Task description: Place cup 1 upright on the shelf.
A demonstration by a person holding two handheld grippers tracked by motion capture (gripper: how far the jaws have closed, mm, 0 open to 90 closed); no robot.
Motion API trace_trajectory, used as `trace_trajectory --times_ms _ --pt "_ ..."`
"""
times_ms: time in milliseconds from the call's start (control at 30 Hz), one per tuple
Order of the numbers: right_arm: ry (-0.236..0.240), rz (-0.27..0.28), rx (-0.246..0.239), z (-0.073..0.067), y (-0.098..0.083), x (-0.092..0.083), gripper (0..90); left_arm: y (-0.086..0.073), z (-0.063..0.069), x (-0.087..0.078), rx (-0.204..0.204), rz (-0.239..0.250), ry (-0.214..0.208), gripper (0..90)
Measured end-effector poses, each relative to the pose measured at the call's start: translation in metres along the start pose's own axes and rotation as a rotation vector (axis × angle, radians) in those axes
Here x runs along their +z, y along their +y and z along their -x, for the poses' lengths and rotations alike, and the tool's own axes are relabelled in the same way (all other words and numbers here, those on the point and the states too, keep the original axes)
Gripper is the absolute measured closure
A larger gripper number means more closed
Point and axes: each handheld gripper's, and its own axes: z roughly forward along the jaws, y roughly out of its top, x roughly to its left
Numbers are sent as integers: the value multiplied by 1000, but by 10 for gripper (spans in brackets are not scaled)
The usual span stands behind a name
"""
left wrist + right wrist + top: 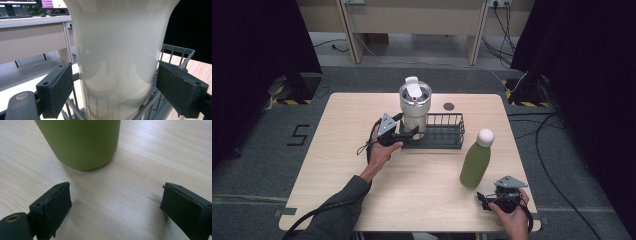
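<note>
A cream tumbler (414,106) with a lidded steel rim stands upright in the left end of a black wire basket (447,132). My left gripper (410,134) is open at the tumbler's lower part. In the left gripper view the tumbler (117,50) rises between the two pads (58,91), which sit close on either side; contact is unclear. A green bottle (475,162) with a white cap stands at the table's front right. My right gripper (491,200) is open just in front of it, and the bottle's base (82,147) lies beyond its spread, empty jaws (116,202).
A small dark round disc (449,106) lies behind the basket. The basket's wire rim (175,52) runs to the tumbler's right. The right gripper sits near the table's front edge (437,231). Dark curtains and floor cables surround the table.
</note>
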Motion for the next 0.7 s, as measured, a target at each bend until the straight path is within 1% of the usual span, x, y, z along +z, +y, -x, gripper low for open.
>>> trace_trajectory --times_ms 267,300,333,367,433,600,700 --pt "1 0 -1 0 0 0 93 2 -1 -13 11 2 -4 143" --pt "1 0 -1 0 0 0 93 3 -3 -14 41 13 3 143" --pt "1 0 -1 0 0 0 94 3 -3 -16 42 13 2 143" --pt "2 0 -1 0 0 0 94 4 -3 -17 31 10 -4 143" --pt "1 0 -1 0 0 0 94 4 -4 -20 29 3 -14 143" --pt "2 0 -1 0 0 0 93 6 -3 -29 6 -2 -19 144" --pt "1 0 -1 0 0 0 94 6 -2 -35 5 -10 -25 144"
